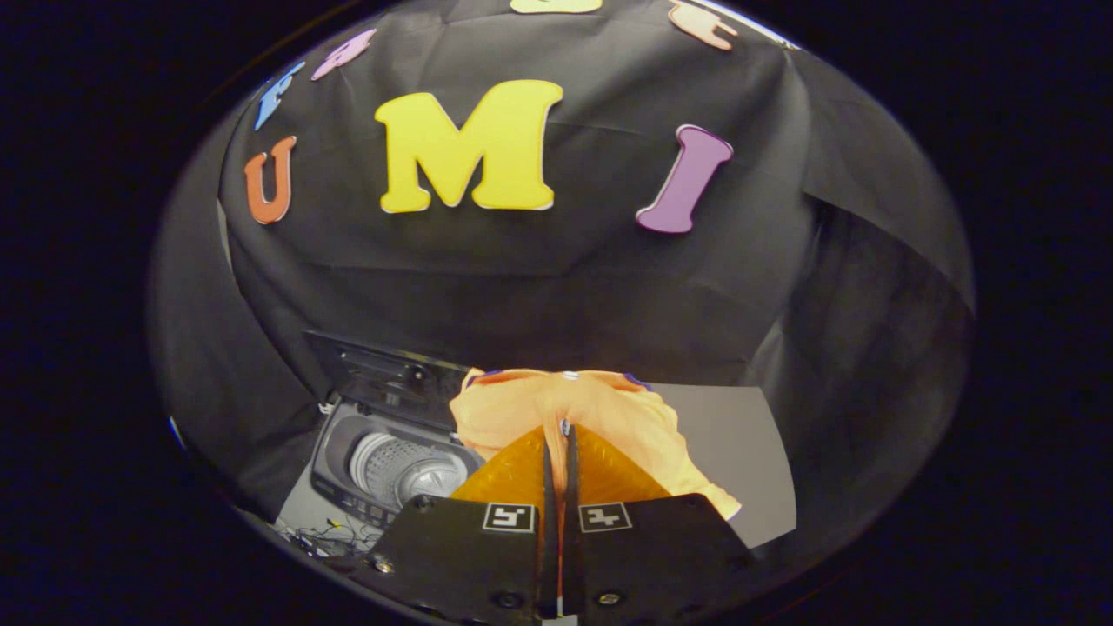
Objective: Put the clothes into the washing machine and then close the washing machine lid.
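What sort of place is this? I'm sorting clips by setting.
Likely a staged laundry booth: a small top-loading washing machine, lid up, sits on a grey table before a black cloth wall. The gripper is shut on an orange garment.

One orange garment point(565, 413) — pinched between two fingers point(513, 478) of one gripper point(557, 443); one open washing machine point(391, 465).
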`<state>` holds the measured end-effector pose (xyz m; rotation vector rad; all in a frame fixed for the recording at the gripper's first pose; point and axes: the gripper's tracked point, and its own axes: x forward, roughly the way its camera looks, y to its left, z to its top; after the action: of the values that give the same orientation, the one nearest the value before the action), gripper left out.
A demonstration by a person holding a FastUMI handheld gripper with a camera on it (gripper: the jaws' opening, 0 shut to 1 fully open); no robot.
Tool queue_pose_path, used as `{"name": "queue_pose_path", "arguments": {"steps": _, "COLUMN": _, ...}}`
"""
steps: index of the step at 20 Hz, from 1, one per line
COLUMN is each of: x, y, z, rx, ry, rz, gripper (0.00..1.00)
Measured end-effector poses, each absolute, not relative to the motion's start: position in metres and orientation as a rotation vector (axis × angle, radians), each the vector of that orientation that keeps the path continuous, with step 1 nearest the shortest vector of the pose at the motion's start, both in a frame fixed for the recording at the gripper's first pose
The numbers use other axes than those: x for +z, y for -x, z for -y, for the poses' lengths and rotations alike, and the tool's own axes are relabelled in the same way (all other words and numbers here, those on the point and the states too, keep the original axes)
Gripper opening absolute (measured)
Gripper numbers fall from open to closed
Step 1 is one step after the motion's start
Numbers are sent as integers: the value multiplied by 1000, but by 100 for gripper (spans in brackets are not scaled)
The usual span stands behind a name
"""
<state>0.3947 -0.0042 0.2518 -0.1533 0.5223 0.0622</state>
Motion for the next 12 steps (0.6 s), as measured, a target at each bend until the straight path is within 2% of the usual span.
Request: {"name": "queue_pose_path", "arguments": {"steps": 12, "x": 265, "y": -393, "z": -135, "rx": 265, "ry": 241, "rz": -489, "gripper": 5}}
